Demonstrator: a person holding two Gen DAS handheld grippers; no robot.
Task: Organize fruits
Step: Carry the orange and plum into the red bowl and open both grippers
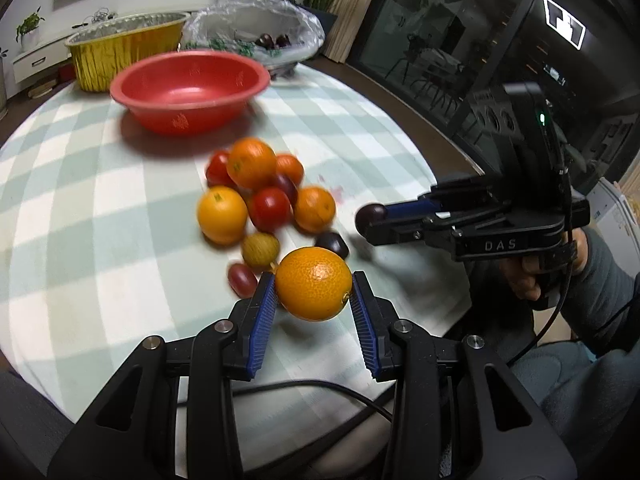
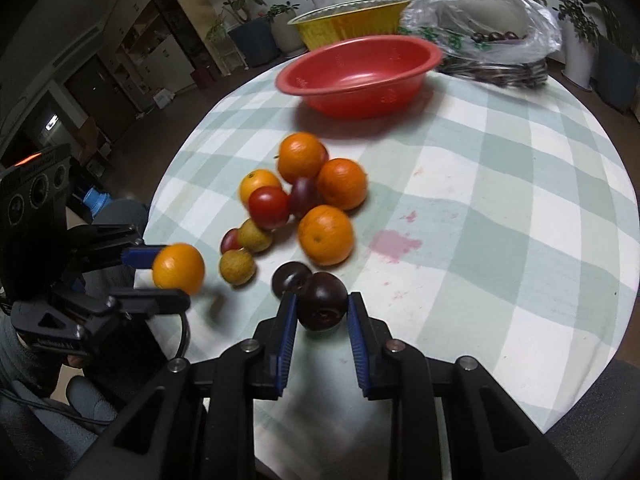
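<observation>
My left gripper [image 1: 314, 286] is shut on an orange [image 1: 313, 283] and holds it above the tablecloth; it also shows in the right wrist view [image 2: 178, 268]. My right gripper [image 2: 322, 304] is shut on a dark plum [image 2: 323, 300], seen from the side in the left wrist view [image 1: 371, 216]. A pile of oranges [image 1: 251, 162], tomatoes [image 1: 270, 208], a second plum [image 1: 332, 243] and small yellow-green fruits [image 1: 260, 249] lies mid-table. An empty red bowl [image 1: 190, 90] stands behind the pile.
A gold foil pan [image 1: 124, 52] and a basket in a clear plastic bag [image 1: 256, 28] with dark plums stand at the back. The round table has a green-checked cloth [image 2: 500, 208] with a pink stain [image 2: 394, 242]. Potted plants line the far wall.
</observation>
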